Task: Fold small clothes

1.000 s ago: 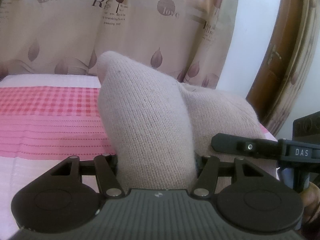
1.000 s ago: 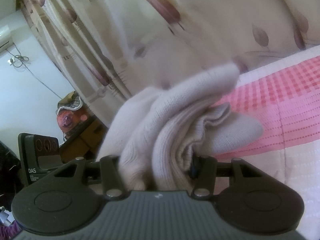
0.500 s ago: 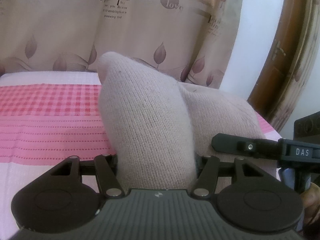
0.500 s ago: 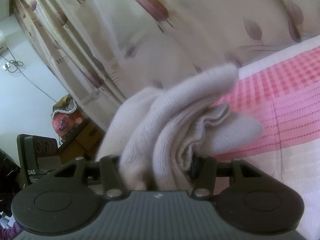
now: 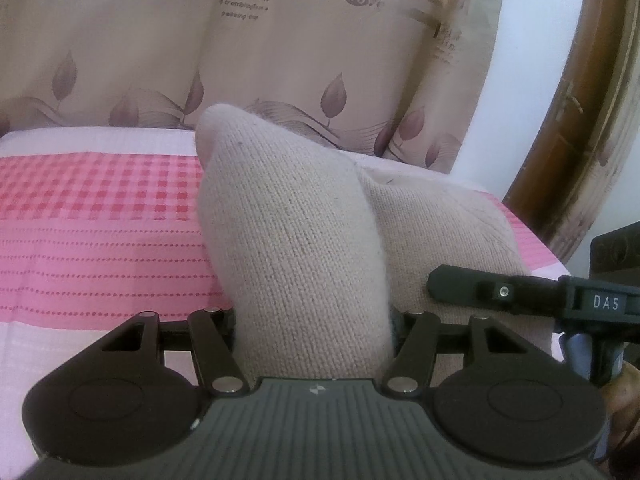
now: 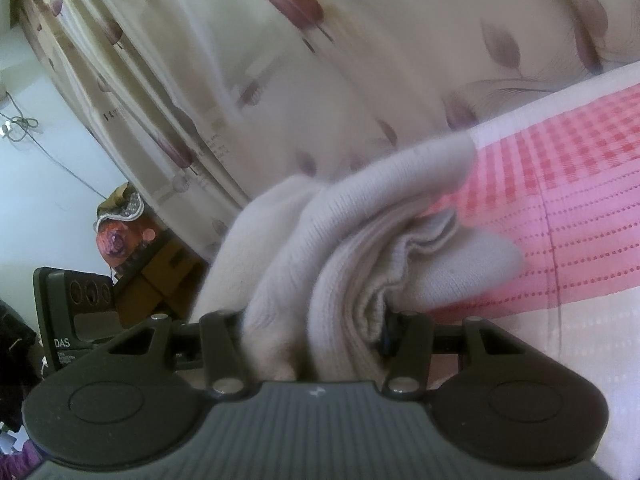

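A beige knit garment (image 5: 304, 248) is clamped by the left gripper (image 5: 314, 320) and right gripper (image 6: 314, 320) above the pink bedspread (image 5: 100, 240).

A bed covering (image 5: 100, 248) of pink stripes, red-and-pink checks and a pale quilted band fills the left wrist view from 9 o'clock to the centre, and behind it, from 10 to 1 o'clock, hangs a beige curtain (image 5: 280, 52) printed with mauve leaves and lettering. At 2 to 3 o'clock a white wall (image 5: 536, 72) meets a curved brown wooden frame (image 5: 580, 120). In the right wrist view daylight glows through the curtain, and a pale wall (image 6: 48, 184) with a loose cable (image 6: 24, 128) shows at 9 o'clock.
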Demonstrator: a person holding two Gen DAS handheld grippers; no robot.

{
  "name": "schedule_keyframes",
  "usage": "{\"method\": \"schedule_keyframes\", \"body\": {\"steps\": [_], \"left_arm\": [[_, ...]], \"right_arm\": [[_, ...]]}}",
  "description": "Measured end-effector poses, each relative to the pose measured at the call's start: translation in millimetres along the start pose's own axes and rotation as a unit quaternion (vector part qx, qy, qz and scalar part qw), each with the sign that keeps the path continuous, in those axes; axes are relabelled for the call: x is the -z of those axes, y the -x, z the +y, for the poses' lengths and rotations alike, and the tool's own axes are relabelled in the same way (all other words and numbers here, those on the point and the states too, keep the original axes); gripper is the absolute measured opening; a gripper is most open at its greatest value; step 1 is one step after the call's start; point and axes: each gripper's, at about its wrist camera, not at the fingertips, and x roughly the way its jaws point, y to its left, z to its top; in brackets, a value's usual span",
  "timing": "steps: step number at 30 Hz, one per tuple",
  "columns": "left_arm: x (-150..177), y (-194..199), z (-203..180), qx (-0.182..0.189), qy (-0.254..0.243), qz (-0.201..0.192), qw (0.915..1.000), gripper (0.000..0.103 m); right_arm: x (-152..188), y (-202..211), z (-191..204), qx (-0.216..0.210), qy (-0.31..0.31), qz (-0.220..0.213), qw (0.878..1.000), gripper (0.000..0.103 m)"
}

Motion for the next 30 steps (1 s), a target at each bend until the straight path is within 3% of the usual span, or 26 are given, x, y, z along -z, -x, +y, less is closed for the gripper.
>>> {"method": "schedule_keyframes", "body": {"steps": [18,25,28,30], "left_arm": [[13.0,-24.2,30.0,-0.005,0.021,0.031,0.9993,0.066],[19.2,-27.2,35.9,-0.015,0.025,0.024,0.9993,0.084],[23.1,-25.3,33.6,-0.041,0.012,0.009,0.9991,0.098],[25.3,-24.3,31.4,-0.053,0.004,0.001,0.9986,0.101]], "right_arm": [[4.1,-13.7,-22.7,0.021,-0.006,0.017,1.0,0.052],[8.2,-12.8,-28.8,0.055,0.009,0.023,0.998,0.052],[11.7,-13.9,-26.2,0.08,0.032,0.031,0.996,0.052],[17.0,-14.5,-22.7,0.097,0.055,0.035,0.993,0.052]]}}
